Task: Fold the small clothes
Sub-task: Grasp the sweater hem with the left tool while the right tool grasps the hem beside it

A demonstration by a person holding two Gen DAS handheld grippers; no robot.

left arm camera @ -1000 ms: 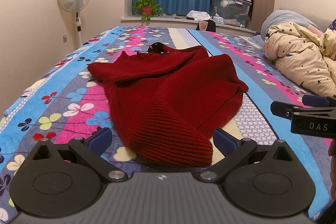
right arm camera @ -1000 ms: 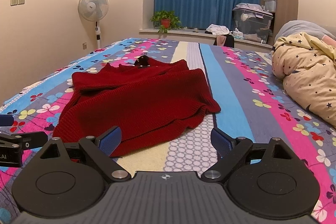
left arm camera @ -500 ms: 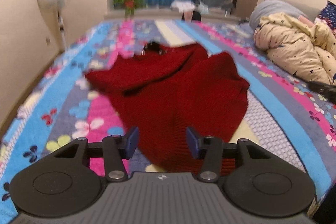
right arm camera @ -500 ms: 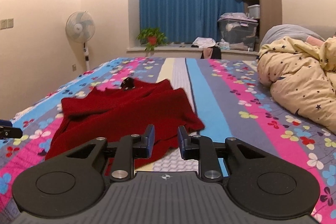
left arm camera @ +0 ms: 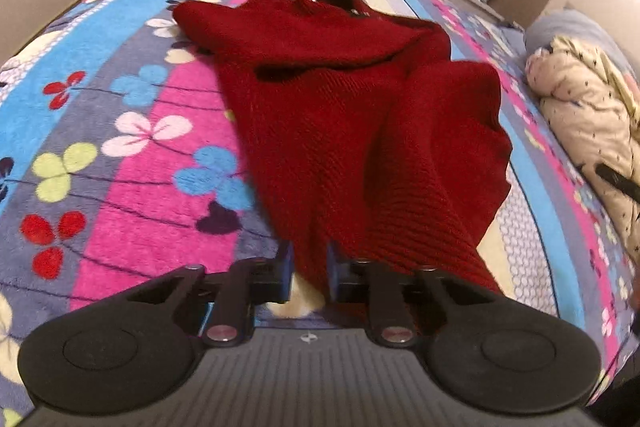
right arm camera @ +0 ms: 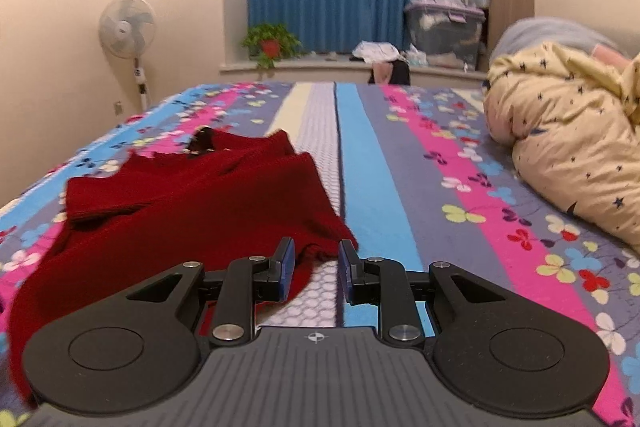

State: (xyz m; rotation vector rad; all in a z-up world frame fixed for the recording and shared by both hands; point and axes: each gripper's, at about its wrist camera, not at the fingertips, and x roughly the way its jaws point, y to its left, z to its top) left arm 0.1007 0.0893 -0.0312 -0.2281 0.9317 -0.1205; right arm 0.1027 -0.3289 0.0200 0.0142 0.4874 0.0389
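A dark red knitted sweater [left arm camera: 352, 115] lies partly folded on the striped flowered bedspread [left arm camera: 132, 131], its black collar at the far end. My left gripper [left arm camera: 308, 273] is shut on the sweater's near ribbed hem, which rises in a ridge from the jaws. In the right wrist view the sweater [right arm camera: 192, 203] lies to the left. My right gripper [right arm camera: 317, 267] hovers over the sweater's near right corner, its jaws narrowed with a gap, gripping nothing that I can see.
A cream star-print duvet [right arm camera: 568, 143] is heaped on the bed's right side. A standing fan [right arm camera: 127, 27], a potted plant [right arm camera: 272, 43] and storage boxes [right arm camera: 444, 27] stand beyond the bed by the blue curtain.
Both grippers went from wide open to narrow. The left one moved forward and down and closed on the sweater's hem. The right one dropped toward the sweater's corner.
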